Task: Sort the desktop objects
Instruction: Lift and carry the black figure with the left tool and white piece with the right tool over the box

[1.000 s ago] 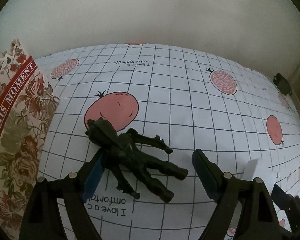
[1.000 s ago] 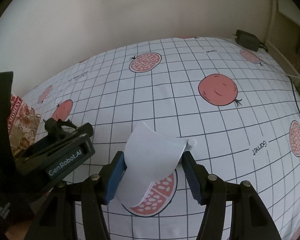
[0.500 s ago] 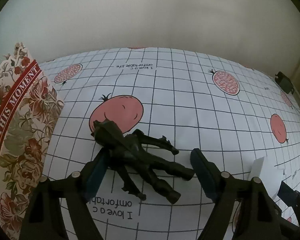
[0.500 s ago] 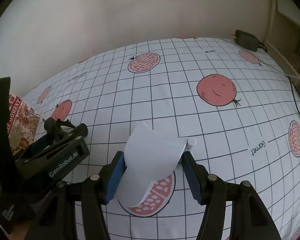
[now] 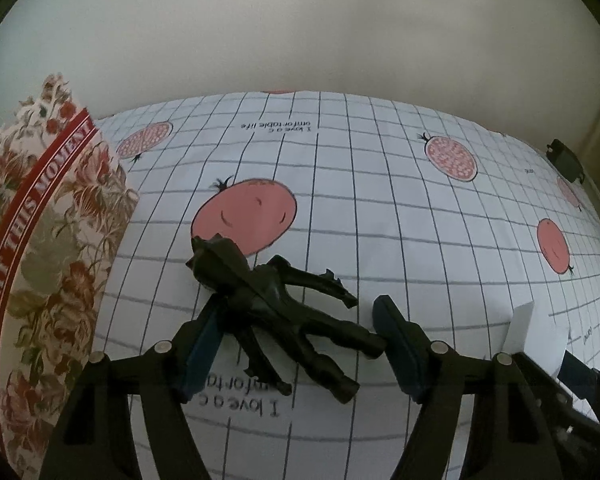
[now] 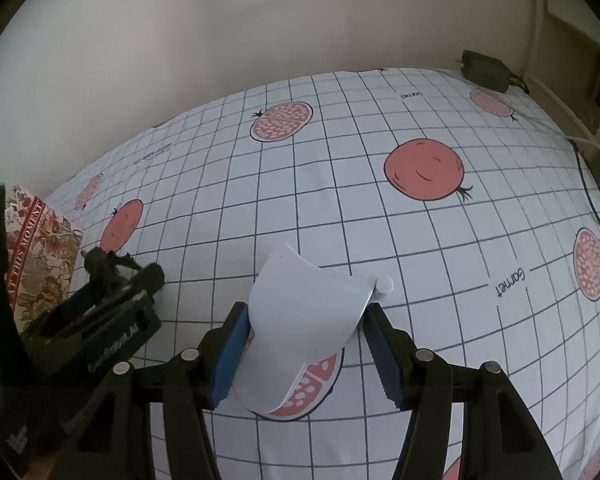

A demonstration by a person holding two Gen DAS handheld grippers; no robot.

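A black toy figure [image 5: 276,312] lies between the fingers of my left gripper [image 5: 300,344], above the gridded cloth. The pads touch its arm and one leg, so the gripper is shut on it. The figure's head also shows in the right wrist view [image 6: 100,264]. My right gripper [image 6: 304,344] is shut on a white stack of paper [image 6: 304,320], which bows upward between the pads. The paper's edge shows in the left wrist view [image 5: 532,332] at the right.
A floral box with red lettering [image 5: 40,248] stands at the left, close to the left gripper; it also shows in the right wrist view [image 6: 40,248]. A black power adapter [image 6: 484,70] and cables lie at the far right edge. A wall rises behind the table.
The left gripper has closed in on the toy figure and both have lifted slightly. The right gripper holds the paper almost unmoved.
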